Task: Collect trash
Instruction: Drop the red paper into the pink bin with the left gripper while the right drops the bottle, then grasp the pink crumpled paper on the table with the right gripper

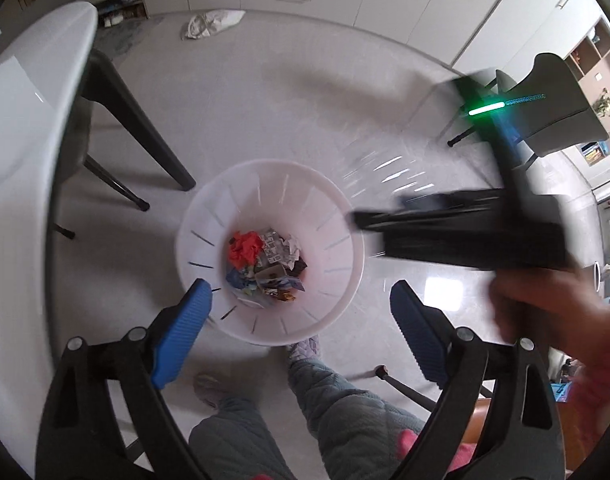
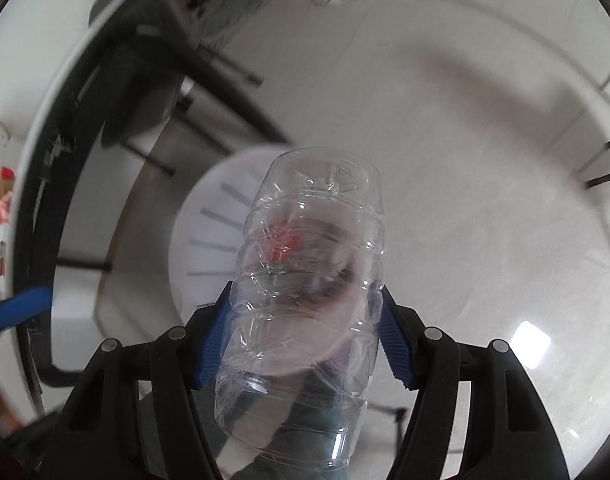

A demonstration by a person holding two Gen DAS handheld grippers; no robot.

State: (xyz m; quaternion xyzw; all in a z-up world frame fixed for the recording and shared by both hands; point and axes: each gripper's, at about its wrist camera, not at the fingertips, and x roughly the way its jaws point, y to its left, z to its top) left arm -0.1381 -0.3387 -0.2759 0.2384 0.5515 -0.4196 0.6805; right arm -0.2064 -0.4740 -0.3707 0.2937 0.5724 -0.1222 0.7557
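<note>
Below my left gripper a white bin stands on the pale floor, with crumpled red, blue and printed scraps lying at its bottom. I see the left tongs spread wide with nothing between the blue pads. My right gripper holds a clear plastic bottle, its pads pressed against the ribbed sides, the bottle's base pointing away from the camera and over the bin. From the left wrist view the right gripper shows as a blurred dark shape beside the bin's rim. A table sits at left.
</note>
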